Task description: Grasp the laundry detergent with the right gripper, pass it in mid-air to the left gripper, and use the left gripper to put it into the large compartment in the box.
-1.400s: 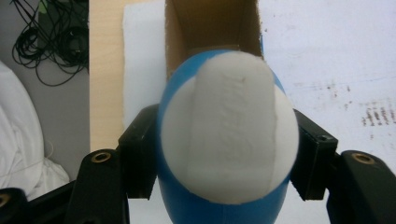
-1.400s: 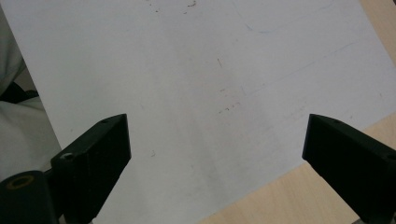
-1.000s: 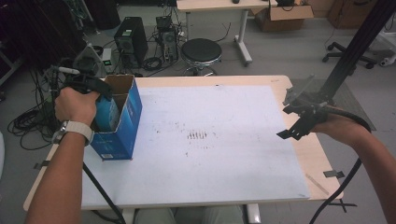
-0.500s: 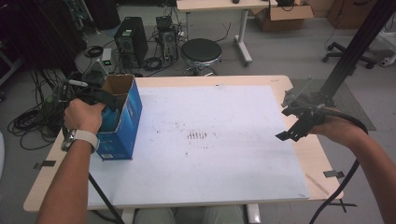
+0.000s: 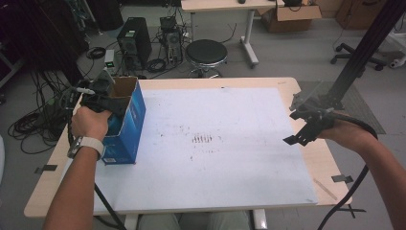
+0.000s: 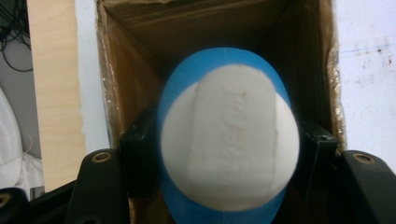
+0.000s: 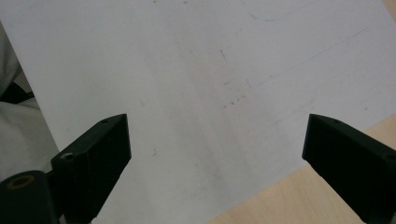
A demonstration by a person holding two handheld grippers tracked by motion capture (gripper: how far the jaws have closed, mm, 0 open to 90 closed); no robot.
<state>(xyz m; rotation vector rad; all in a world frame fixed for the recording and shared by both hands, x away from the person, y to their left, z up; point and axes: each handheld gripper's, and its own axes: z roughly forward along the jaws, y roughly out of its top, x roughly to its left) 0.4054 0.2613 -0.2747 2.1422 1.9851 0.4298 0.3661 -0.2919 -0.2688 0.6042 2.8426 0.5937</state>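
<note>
A blue cardboard box (image 5: 127,127) with an open top stands at the table's left side. My left gripper (image 5: 104,101) reaches into its opening from above. Seen along its jaws, my left gripper (image 6: 229,156) is shut on a rounded blue object with a white face (image 6: 231,149), down between the brown inner walls of the box (image 6: 121,93). My right gripper (image 5: 300,132) hovers over the right edge of the white sheet (image 5: 230,110), tilted down. In its own view the right gripper (image 7: 215,154) is open, with bare sheet between the jaws.
The white sheet covers most of the wooden table (image 5: 325,167), with dark smudges (image 5: 202,139) at its middle. Past the table's far edge are a round stool (image 5: 206,52), computer towers (image 5: 134,40) and floor cables. A black stand (image 5: 359,52) rises at the right.
My left hand has sunk with the blue-and-white object, carrying it lower into the box's opening. The right gripper has stayed where it was, still open.
</note>
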